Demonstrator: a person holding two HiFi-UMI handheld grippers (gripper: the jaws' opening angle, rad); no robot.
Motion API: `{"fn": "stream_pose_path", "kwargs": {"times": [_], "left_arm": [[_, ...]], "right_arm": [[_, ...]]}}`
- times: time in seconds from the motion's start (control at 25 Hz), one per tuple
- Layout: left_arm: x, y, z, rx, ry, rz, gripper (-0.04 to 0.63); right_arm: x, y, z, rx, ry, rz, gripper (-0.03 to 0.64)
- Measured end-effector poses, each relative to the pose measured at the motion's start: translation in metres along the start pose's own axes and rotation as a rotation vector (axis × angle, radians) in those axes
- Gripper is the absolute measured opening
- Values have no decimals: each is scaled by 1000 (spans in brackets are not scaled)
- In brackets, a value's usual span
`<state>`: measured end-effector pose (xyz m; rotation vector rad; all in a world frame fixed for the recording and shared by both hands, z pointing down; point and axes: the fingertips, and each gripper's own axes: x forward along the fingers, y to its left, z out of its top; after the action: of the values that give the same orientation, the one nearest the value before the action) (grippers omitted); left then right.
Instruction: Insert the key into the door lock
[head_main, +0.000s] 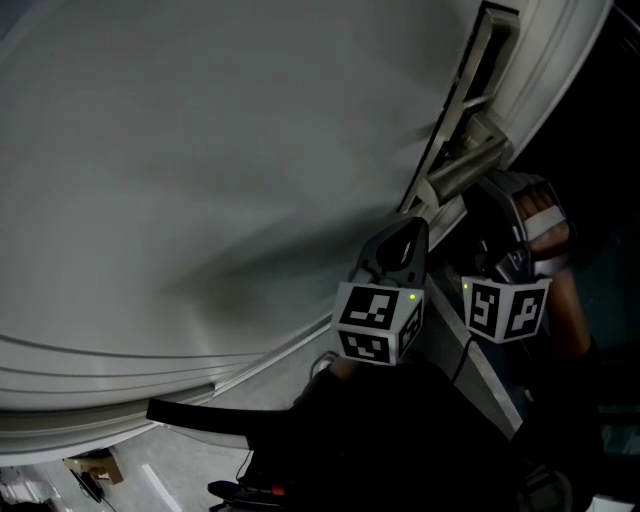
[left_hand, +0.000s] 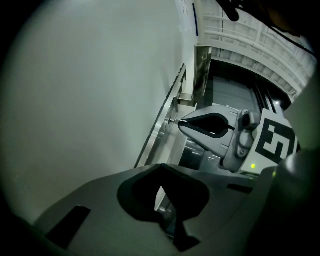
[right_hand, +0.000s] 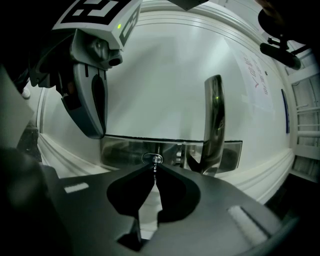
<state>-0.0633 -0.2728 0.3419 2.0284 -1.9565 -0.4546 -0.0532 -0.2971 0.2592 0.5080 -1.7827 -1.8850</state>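
Dim, cool light washes the pale door (head_main: 200, 150) in the head view, with a soft shadow spreading left of the left gripper (head_main: 408, 235) and near blackness below it. Both gripper views bow straight lines toward their rims and darken at the corners. The right gripper (right_hand: 154, 173) shows its jaws as dark, unfocused silhouettes, closed on the key (right_hand: 155, 165), which glints just ahead of them; beyond, the steel handle (right_hand: 215, 125) carries streaked reflections. A green light (head_main: 412, 297) glows on the left gripper's cube
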Motion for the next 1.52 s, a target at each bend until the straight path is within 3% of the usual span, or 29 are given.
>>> {"fn": "stream_pose_path", "kwargs": {"times": [1.52], "left_arm": [[1,5,-2,-11,0,10,0]], "right_arm": [[6,0,2,24,3,-12,15]]}}
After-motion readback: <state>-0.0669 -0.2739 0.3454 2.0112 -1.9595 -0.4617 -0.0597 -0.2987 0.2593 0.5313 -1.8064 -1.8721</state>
